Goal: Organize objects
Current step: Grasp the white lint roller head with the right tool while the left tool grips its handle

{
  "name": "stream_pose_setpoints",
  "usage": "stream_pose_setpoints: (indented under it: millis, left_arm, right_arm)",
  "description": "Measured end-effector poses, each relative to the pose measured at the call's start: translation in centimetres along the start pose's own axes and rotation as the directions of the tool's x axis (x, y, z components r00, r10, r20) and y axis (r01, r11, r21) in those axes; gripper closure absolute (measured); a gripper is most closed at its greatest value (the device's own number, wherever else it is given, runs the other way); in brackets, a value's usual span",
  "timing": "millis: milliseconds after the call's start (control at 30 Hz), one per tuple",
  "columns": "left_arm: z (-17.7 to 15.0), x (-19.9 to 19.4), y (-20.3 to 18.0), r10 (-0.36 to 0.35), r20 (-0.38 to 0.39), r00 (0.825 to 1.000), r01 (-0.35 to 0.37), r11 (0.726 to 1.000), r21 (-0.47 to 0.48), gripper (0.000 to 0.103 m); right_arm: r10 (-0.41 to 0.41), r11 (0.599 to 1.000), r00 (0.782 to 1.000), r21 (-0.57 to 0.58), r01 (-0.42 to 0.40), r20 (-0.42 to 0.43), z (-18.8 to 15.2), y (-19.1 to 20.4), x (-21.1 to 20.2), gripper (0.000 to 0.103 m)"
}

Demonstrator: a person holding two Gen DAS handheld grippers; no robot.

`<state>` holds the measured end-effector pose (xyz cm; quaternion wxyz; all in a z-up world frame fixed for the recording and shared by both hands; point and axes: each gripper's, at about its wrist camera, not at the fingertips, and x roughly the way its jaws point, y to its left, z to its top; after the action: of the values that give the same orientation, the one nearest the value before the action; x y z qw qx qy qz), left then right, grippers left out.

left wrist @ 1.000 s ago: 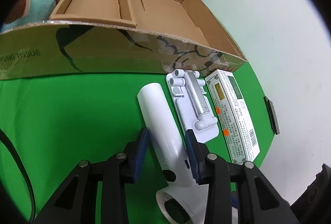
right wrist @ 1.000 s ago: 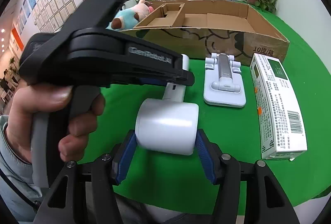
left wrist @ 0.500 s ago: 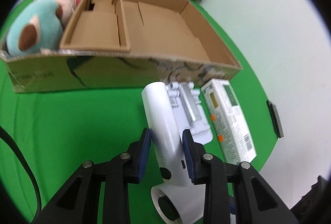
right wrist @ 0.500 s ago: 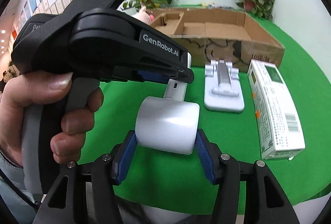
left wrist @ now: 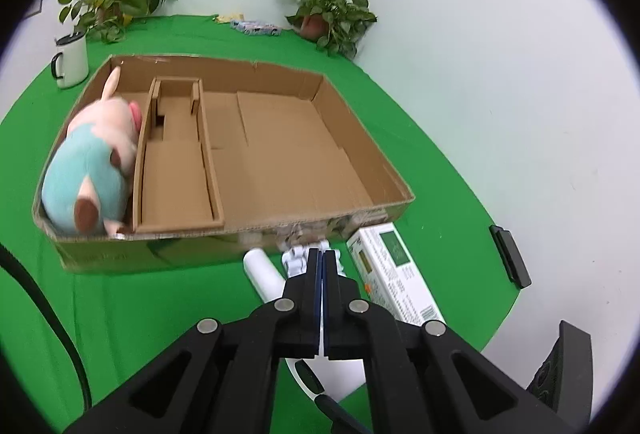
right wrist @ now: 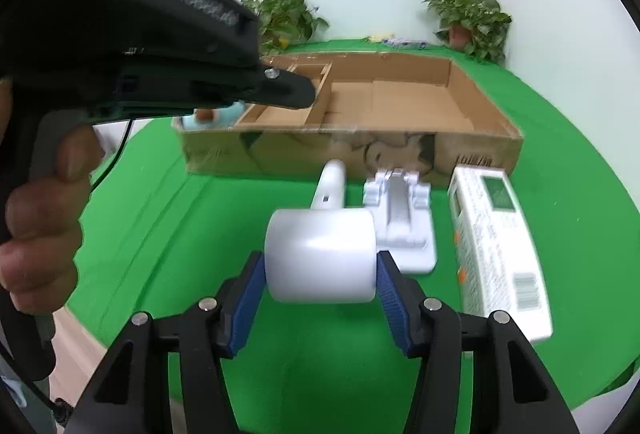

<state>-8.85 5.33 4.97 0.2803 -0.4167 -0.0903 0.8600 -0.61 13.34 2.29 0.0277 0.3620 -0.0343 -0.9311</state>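
So the hair dryer (right wrist: 320, 258) lay on the green table (right wrist: 160, 213), handle pointing at the cardboard box (right wrist: 352, 149). Right gripper (right wrist: 320, 282) pinched its barrel crosswise; left gripper (left wrist: 322, 298), above, had fingers pressed together, empty.

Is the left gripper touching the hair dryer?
Apart. Left wrist view: left gripper fingers pressed together, empty, above the hair dryer.

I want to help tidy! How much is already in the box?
Done: the plush pig sits in the cardboard box. In hand: the right claw grips the white hair dryer; the left claw is shut, empty. Left: the white stand and printed carton lie outside the box.
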Motion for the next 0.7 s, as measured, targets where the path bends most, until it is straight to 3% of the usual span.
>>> stream_pose_setpoints:
  millis: [100, 300, 400, 467, 600, 633, 700]
  left_arm:
    - [0.6, 0.5, 0.9, 0.001, -0.011, 1.0, -0.002, 1.0, -0.025, 0.103]
    - [-1.0, 1.1, 3.9, -0.054, -0.041, 0.998, 0.048, 0.989, -0.137, 0.102]
    - [-2.2, 3.2, 4.8, -0.055, -0.129, 0.99, 0.034, 0.987, -0.158, 0.088]
    - [-3.0, 4.8, 5.4, -0.081, -0.186, 0.979, 0.046, 0.981, -0.188, 0.069]
    - [-4.2, 7.6, 5.6, -0.139, -0.267, 0.954, 0.077, 0.97, -0.23, 0.064]
    - [-4.6, 8.5, 5.5, -0.149, -0.294, 0.944, 0.078, 0.968, -0.24, 0.058]
    - [-4.9, 9.3, 5.6, -0.144, -0.306, 0.941, 0.065, 0.965, -0.255, 0.053]
  right_arm:
    - [-0.011, 1.0, 1.0, -0.018, 0.012, 0.021, 1.0, 0.4, -0.3, 0.051]
    - [0.034, 0.999, 0.997, 0.033, -0.032, -0.074, -0.7, -0.4, 0.5, 0.051]
    - [0.05, 0.998, 0.993, 0.054, -0.044, -0.108, -2.1, -0.6, 0.8, 0.051]
    - [0.059, 0.996, 0.99, 0.071, -0.051, -0.125, -2.7, -0.7, 1.0, 0.051]
    - [0.069, 0.995, 0.987, 0.081, -0.058, -0.143, -3.5, -0.8, 1.0, 0.051]
    - [0.07, 0.995, 0.987, 0.081, -0.059, -0.144, -3.6, -0.8, 1.0, 0.051]
    - [0.067, 0.996, 0.987, 0.074, -0.057, -0.147, -3.9, -0.6, 1.0, 0.051]
